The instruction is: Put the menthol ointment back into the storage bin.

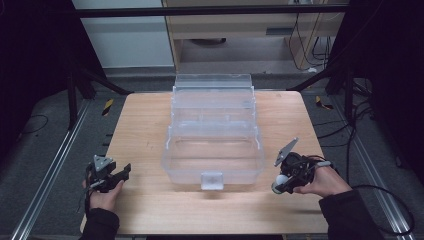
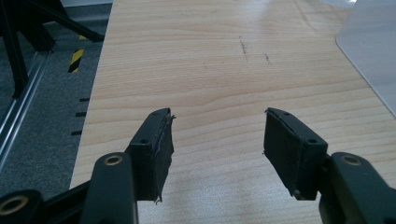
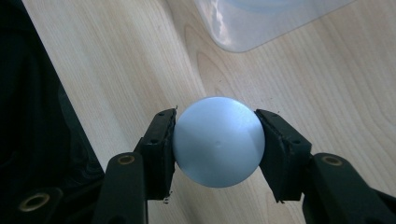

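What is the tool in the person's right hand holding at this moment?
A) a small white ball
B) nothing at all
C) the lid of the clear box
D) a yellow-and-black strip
A: in the right gripper view the right gripper has its fingers pressed on either side of a small white ball, above the wooden table and near the clear plastic box.
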Demonstrator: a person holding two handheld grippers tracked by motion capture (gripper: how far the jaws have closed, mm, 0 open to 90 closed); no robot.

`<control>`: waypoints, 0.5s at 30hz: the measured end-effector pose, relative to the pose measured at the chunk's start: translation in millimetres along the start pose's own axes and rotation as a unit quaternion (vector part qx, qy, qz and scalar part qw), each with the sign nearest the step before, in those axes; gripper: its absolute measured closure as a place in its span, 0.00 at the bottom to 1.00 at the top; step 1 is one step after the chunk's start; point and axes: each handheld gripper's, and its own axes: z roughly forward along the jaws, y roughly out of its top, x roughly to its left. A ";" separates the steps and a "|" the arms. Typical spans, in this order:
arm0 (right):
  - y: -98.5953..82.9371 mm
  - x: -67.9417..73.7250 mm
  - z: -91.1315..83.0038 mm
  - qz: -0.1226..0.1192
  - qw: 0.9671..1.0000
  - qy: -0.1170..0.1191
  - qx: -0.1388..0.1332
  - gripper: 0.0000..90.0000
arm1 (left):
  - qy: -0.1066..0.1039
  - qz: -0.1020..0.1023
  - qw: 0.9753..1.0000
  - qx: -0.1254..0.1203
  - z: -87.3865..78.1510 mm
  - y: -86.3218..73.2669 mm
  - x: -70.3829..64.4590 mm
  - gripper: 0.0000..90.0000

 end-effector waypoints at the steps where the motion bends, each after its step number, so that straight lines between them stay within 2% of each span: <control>1: 0.0 0.0 0.0 0.000 1.000 0.000 0.000 0.56 | 0.000 0.000 1.000 0.000 0.0 0.0 0.0 0.47; 7: 3.4 0.6 -10.0 -0.004 1.000 0.002 -0.014 0.56 | 0.000 0.001 1.000 -0.002 -0.8 0.4 -0.6 0.47; 15: 10.5 -2.2 -23.3 0.014 0.999 0.003 -0.035 0.56 | -0.002 0.003 1.000 0.000 -0.2 0.6 -1.6 0.47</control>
